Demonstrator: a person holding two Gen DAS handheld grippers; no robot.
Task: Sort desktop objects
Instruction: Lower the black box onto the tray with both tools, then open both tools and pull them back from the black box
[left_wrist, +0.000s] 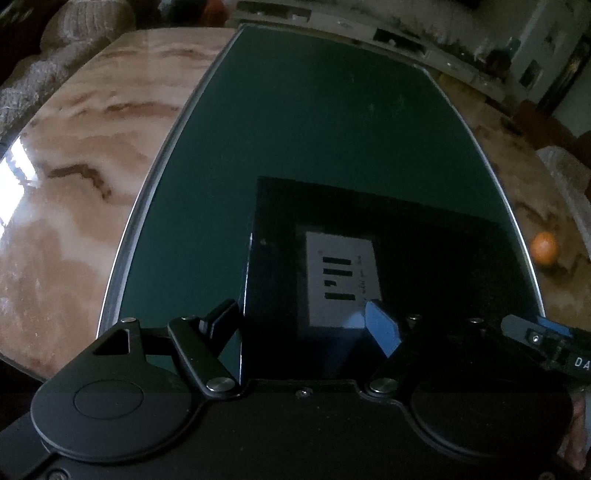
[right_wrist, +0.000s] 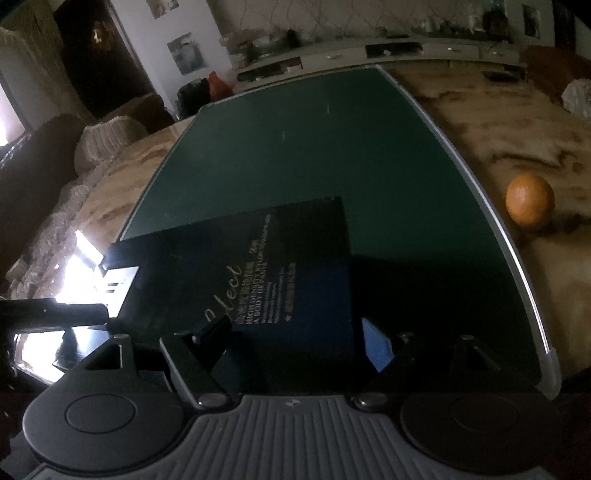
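Both claws on the flat black box

My left claw and right claw each clamp the black rectangular box over the dark green board; a round orange fruit sits on the marble tabletop.

There is one green board on one brown table. One black box lies on the board. One white label is on the box. One orange sits on the table.
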